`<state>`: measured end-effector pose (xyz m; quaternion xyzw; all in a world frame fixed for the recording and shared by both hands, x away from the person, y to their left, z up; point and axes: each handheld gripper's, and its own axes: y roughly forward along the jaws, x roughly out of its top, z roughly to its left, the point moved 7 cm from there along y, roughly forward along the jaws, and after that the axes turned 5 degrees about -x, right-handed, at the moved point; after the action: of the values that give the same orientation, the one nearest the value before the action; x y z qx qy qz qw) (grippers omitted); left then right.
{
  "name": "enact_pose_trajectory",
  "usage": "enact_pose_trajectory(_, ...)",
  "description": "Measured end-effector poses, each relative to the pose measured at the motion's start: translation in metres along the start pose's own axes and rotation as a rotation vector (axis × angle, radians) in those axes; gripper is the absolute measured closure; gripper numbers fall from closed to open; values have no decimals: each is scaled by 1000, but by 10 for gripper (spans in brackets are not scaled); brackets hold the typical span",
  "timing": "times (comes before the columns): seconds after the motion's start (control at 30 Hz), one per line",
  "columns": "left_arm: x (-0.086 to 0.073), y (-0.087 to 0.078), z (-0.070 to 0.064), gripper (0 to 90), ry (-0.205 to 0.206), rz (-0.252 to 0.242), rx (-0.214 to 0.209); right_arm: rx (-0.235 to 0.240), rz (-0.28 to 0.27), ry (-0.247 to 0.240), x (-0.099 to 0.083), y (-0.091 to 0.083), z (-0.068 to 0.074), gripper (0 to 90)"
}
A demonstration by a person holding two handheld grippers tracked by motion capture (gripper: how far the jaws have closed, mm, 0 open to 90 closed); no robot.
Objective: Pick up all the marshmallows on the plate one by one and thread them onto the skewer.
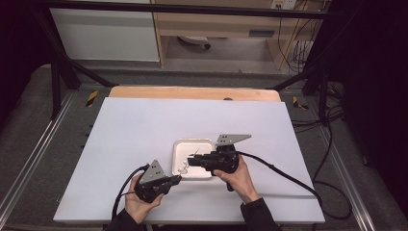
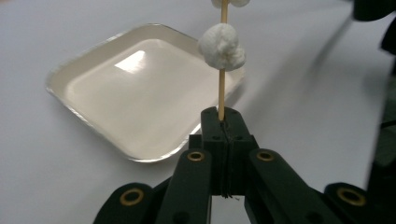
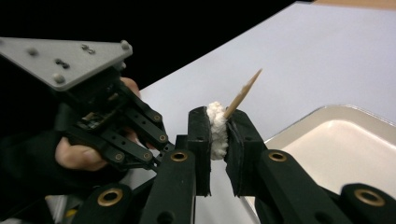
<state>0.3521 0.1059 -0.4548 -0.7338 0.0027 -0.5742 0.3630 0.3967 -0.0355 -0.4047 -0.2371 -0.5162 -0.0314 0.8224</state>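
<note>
Over the white square tray (image 1: 179, 147), my left gripper (image 2: 222, 122) pinches a thin wooden skewer (image 2: 222, 88) as my right gripper (image 3: 218, 133), squeezing a soft white marshmallow (image 3: 217, 128), should push straight down it, gently.

No readable text, labels, brands, numbers, signs anywhere.

The skewer (image 2: 222, 88) looks like pale, bare wood, matt and smooth. The marshmallow (image 2: 222, 47) on it is white, soft and powdery-rough. The tray (image 2: 93, 100) is glossy cream with a shiny metallic rim. The table (image 1: 139, 125) has a matt, paper-like white cover; each gripper (image 2: 223, 122) is matt black plastic.
</note>
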Motion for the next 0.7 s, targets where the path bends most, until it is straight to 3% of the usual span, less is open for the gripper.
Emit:
enact_pose_trajectory(0.03,2,0,1,891,-27,-19,-18,-17,-9,-17,2,-1,0,810)
enact_pose_trajectory(0.1,4,-2,0,891,-18,-18,-11,-11,-57,-13,8,-1,0,808)
enact_pose_trajectory(0.3,2,0,-2,891,-18,-11,-18,-41,-42,-19,8,-4,-1,766)
enact_pose_trajectory(0.47,0,1,2,890,-33,-13,-16,-70,-77,-30,16,-13,-2,663)
enact_pose_trajectory(0.7,-1,-1,6,890,-56,-14,-18,-162,-77,-71,16,-25,-12,401)
